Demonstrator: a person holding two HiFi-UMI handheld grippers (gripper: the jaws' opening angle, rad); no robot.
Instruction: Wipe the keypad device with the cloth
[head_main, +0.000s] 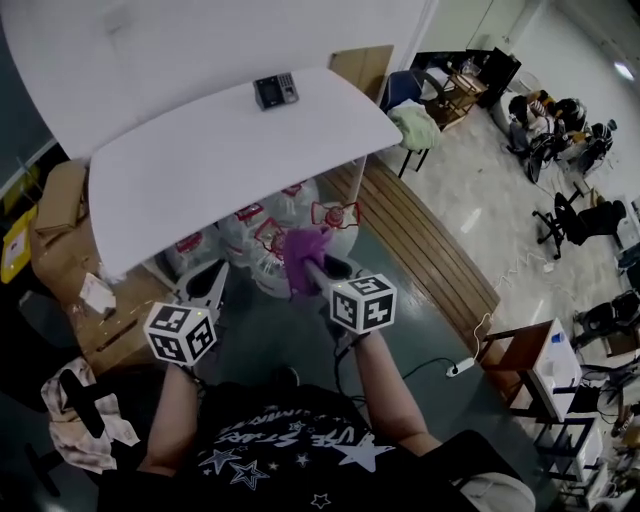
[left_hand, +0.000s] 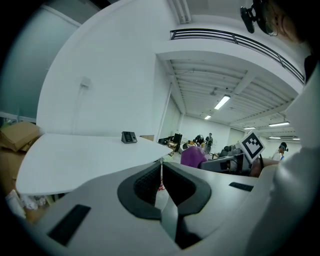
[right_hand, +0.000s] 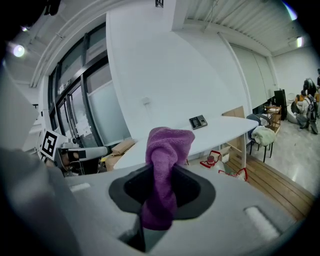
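Nearest to hand is the purple cloth (right_hand: 165, 167), bunched into a wad and pinched in the right claw (right_hand: 162, 172), whose jaws are closed on its middle. One end stands up past the tips and the other hangs below them. The left claw (left_hand: 161, 176) sits just to the left of the right one, jaws together with nothing between them.

The keypad device (head_main: 275, 90) lies well ahead of both claws, at the far side of the white table (head_main: 200, 170), close to the wall. Neither claw is over the tabletop yet.

Likely trouble:
- The device looks small and unfixed, so a wipe could push it along the table or off the far edge. The left claw would probably need to steady it.
- The cloth is gripped only at its middle, so dragging it across the keys could pull it out of the jaws.
- The reach is long, and a stretched arm presses unevenly.

Directly ahead of the claws and below the table edge stand plastic bags with red handles (head_main: 262, 238), which may keep the person from stepping close. Cardboard boxes (head_main: 60, 225) lie left of the left claw. Off to the right are a wooden platform (head_main: 425, 245) and a chair with a pale cloth (head_main: 415, 125). People sit far beyond.
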